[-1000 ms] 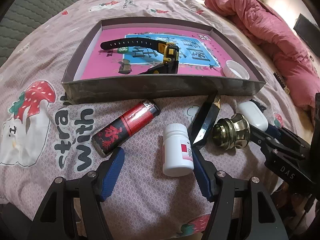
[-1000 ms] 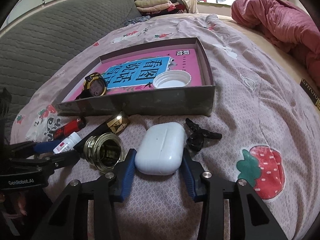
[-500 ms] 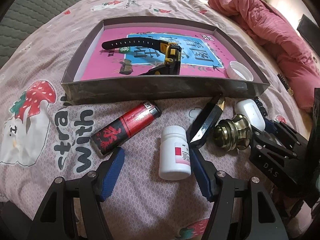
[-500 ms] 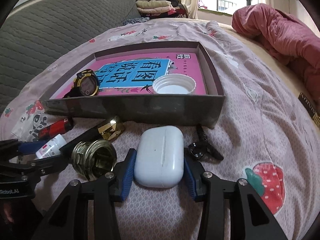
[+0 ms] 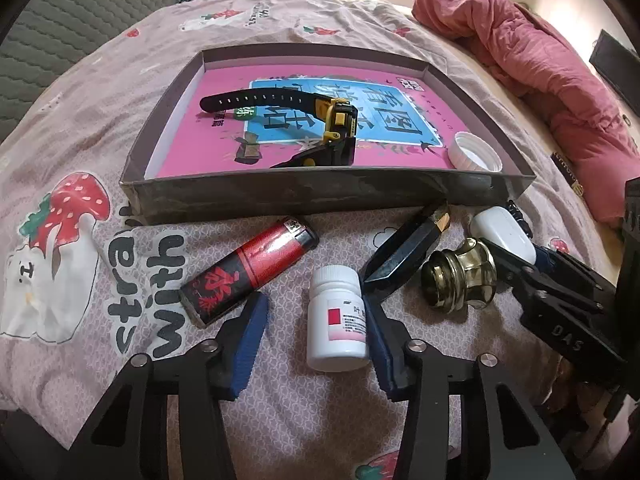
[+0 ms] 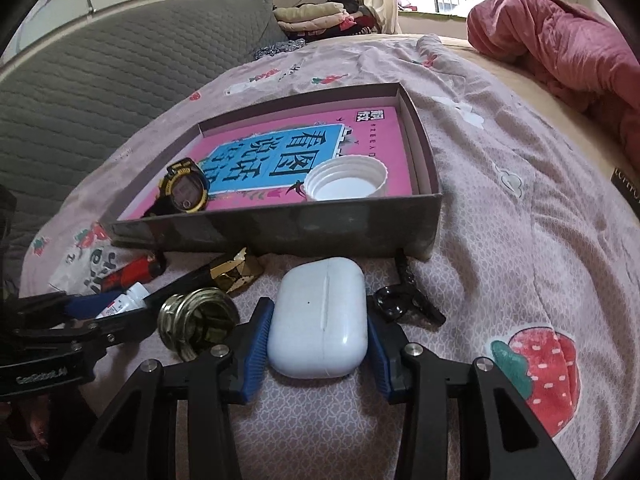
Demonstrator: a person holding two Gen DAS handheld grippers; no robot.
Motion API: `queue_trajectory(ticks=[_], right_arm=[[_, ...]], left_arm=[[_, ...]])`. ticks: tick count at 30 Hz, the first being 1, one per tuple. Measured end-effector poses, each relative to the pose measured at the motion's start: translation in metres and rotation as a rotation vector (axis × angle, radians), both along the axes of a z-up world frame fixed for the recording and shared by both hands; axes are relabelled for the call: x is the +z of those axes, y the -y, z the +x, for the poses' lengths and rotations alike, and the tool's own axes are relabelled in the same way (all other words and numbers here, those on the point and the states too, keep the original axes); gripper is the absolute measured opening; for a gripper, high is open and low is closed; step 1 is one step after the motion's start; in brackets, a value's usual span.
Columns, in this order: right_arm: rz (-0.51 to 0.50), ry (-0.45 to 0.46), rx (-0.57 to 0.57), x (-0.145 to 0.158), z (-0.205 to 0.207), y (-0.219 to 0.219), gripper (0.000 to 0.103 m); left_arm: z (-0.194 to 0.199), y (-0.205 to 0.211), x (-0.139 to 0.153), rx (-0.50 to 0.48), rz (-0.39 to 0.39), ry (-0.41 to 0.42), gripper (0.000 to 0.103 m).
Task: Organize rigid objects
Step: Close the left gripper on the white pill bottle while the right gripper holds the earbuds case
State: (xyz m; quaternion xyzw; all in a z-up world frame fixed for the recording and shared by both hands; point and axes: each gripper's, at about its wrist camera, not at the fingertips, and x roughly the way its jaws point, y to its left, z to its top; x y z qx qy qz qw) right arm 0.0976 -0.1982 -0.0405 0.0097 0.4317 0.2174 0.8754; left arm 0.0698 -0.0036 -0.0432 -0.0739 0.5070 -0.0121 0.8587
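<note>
The left gripper point(image 5: 314, 338) was closing now, having stood far wider a second before: its right pad point(image 5: 378, 350) already touched the white pill bottle point(image 5: 338, 318), while the left pad was still apart from it, a gap showing, so no grip yet. The bottle lay on the bedspread between the fingers, the red lighter point(image 5: 250, 270) just off to their left. Over on the other side, the right gripper point(image 6: 316, 344) was clamped on the white earbud case point(image 6: 320, 318), both pads pressing its sides, as it had been. The box point(image 5: 320, 192) waited straight ahead of both tools, so two lifts toward it looked likely.
</note>
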Motion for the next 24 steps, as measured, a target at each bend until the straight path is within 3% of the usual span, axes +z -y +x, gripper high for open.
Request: queue_trajectory(ticks=[13, 24], right_arm=[[0.017, -0.022, 0.034, -0.001, -0.004, -0.003, 0.042], [-0.105, 0.030, 0.074, -0.011, -0.009, -0.019, 0.043]], left_arm=[[-0.004, 0.006, 0.002, -0.042, -0.035, 0.013, 0.035], [0.004, 0.005, -0.004, -0.034, -0.045, 0.002, 0.034]])
